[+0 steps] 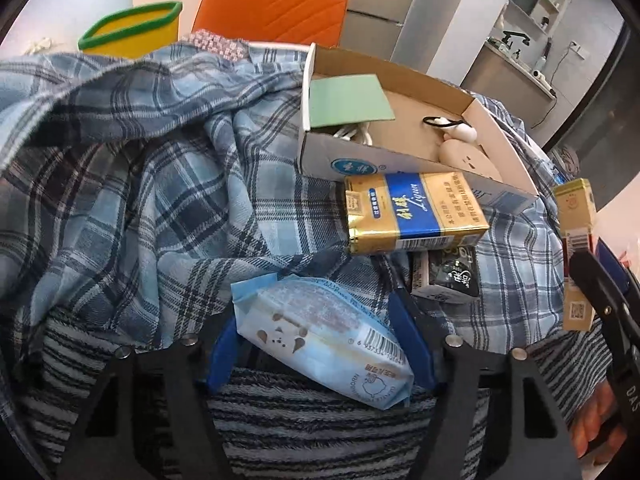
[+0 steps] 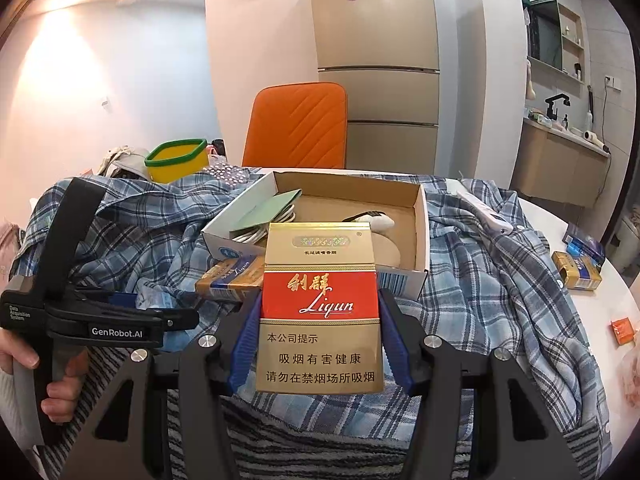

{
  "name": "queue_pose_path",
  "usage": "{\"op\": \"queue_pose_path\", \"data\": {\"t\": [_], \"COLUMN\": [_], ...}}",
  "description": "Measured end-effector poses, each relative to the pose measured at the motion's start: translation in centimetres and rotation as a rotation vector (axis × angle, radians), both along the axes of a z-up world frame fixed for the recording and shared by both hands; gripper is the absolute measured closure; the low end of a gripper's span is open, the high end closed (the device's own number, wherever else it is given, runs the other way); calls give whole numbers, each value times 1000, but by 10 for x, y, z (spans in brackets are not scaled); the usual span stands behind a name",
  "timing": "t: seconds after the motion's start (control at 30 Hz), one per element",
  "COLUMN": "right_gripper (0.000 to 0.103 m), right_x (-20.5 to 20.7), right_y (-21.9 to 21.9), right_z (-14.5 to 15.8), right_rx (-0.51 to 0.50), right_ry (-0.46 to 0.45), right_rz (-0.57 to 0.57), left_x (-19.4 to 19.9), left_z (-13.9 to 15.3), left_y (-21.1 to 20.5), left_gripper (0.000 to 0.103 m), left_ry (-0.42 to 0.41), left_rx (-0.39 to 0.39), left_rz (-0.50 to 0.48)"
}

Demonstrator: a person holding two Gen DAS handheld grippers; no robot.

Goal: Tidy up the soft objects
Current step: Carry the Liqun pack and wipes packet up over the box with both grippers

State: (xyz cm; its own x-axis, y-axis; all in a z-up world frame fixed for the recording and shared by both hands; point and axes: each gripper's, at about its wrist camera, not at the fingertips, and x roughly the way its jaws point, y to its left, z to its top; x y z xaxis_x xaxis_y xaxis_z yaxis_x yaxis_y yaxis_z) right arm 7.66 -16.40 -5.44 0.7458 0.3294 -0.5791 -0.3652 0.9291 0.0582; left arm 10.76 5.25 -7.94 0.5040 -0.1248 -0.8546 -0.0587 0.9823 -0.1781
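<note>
The pale blue soft plastic tissue packet [image 1: 324, 336] is sitting on the blue plaid flannel shirt [image 1: 160, 184], right between the blue pads of the left gripper [image 1: 320, 348]; whether the pads are actually squeezing it yet can't be told from here. The gold-and-red cardboard cigarette pack [image 2: 320, 308] is clamped upright in the right gripper [image 2: 318, 340], above the same shirt. Risk-wise: a loose fold of shirt could get pinched along with the packet, or the slick wrapper could be squeezed out sideways if it's only caught at one corner. Just beyond, a gold-and-blue cigarette pack [image 1: 416, 212] is leaned on the open shallow cardboard box [image 1: 500, 148], with a small black carton [image 1: 448, 276] tucked underneath, so the lift path is kinda crowded.
</note>
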Motion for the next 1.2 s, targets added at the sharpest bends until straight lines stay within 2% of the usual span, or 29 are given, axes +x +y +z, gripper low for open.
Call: {"op": "queue_pose_path", "data": {"t": [0.23,0.33,0.53,0.63,0.8,0.97,1.2], "right_gripper": [45,45,45,45,45,45,45], "right_x": [1,-2,-11,-22,-35,-38,-43], "right_y": [-2,-3,-2,-3,-2,-6,-14], "right_z": [0,2,9,17,28,38,77], "right_rx": [14,19,17,5,-9,2,19], "right_ry": [6,-13,-67,-131,-215,-249,-360], "right_rz": [-5,0,-4,-27,-32,-48,-82], "left_x": [-13,-19,-41,-55,-83,-96,-95], "left_z": [22,38,68,80,97,116,140], "left_y": [-5,-5,-8,-11,-25,-28,-33], "left_gripper": [40,40,40,40,40,40,40], "left_ry": [-107,-185,-385,-487,-696,-783,-905], "left_rx": [65,98,135,131,195,157,146], "left_rz": [1,-1,0,-19,-37,-56,-64]}}
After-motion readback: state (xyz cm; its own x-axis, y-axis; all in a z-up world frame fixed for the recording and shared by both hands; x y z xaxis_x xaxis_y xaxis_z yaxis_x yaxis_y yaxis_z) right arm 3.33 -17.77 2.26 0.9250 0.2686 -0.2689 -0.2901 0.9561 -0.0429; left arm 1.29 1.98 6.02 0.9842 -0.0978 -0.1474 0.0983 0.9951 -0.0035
